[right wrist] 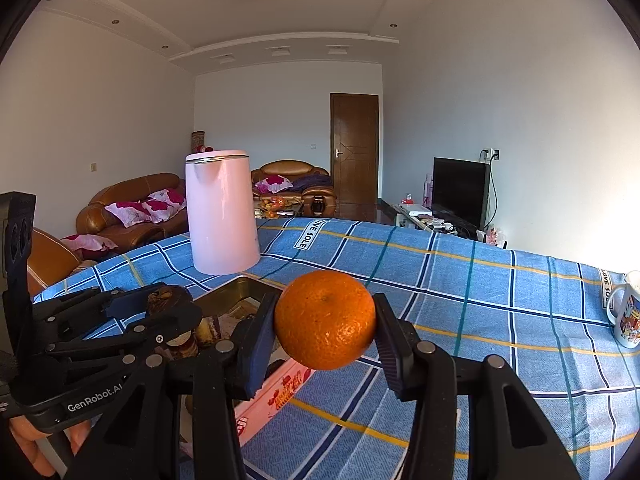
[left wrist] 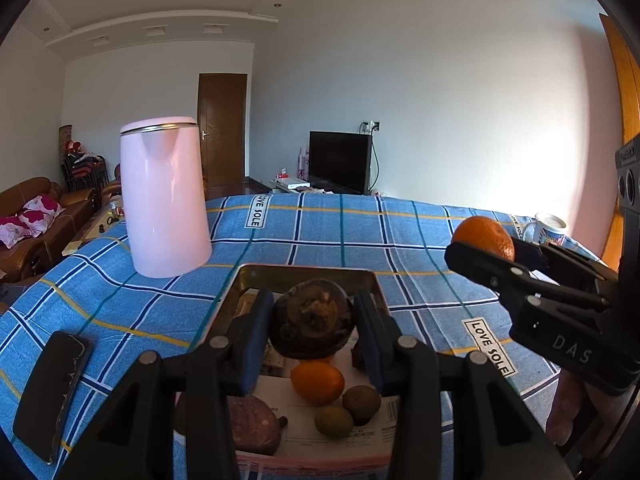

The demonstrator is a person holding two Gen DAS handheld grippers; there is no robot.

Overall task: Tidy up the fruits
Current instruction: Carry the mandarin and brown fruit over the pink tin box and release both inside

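My left gripper (left wrist: 314,326) is shut on a dark brown round fruit (left wrist: 312,322) and holds it above a metal tin box (left wrist: 304,272). The tin holds a small orange (left wrist: 317,382), two brown-green kiwis (left wrist: 348,410) and a reddish-brown fruit (left wrist: 252,424). My right gripper (right wrist: 325,322) is shut on a large orange (right wrist: 325,320) and holds it in the air, to the right of the tin (right wrist: 236,286). In the left wrist view the right gripper (left wrist: 486,246) and its orange (left wrist: 486,236) show at the right. In the right wrist view the left gripper (right wrist: 168,300) shows at the left.
A pink kettle (left wrist: 164,196) stands behind the tin on the blue checked tablecloth (left wrist: 400,248). A black phone (left wrist: 54,392) lies at the left edge. A printed mug (right wrist: 628,312) stands at the far right. Sofas and a TV are beyond the table.
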